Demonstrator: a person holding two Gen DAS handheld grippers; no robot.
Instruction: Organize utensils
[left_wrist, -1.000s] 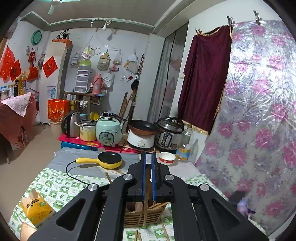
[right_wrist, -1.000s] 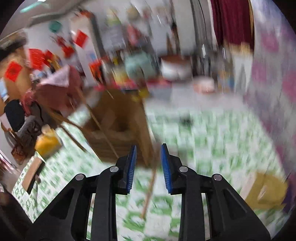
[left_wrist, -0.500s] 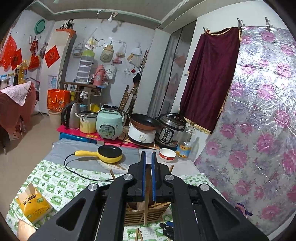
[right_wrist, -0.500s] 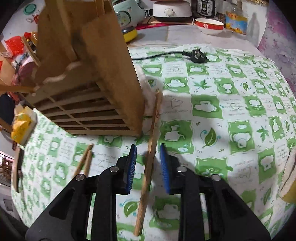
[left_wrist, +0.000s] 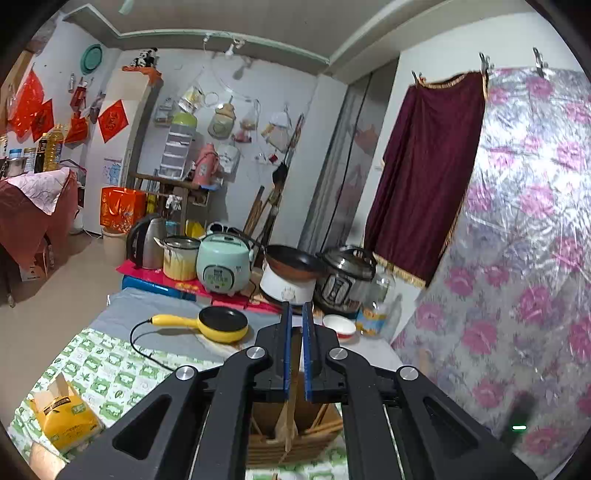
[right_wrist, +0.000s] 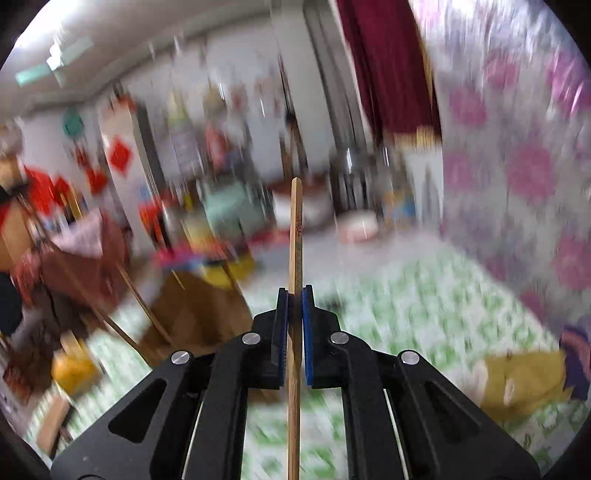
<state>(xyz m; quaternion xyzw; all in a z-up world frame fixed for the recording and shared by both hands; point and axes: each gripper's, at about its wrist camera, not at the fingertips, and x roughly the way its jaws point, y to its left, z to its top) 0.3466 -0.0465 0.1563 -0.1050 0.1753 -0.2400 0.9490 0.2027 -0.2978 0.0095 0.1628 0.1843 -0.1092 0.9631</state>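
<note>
Right hand-held gripper (right_wrist: 294, 295) clamps an upright chopstick (right_wrist: 296, 229); left hand-held gripper (left_wrist: 295, 314) pinches the wooden holder's divider (left_wrist: 294, 363).

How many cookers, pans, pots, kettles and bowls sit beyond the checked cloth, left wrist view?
Cookers: 3 (mint cooker, white cooker, pressure cooker)
Pans: 2 (yellow pan, dark pan)
Pots: 1
Kettles: 1
Bowls: 1
Total: 8

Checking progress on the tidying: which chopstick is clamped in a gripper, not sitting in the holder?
The printed chopstick pinched upright in the right gripper; the other chopsticks lean inside the wooden holder.
</note>
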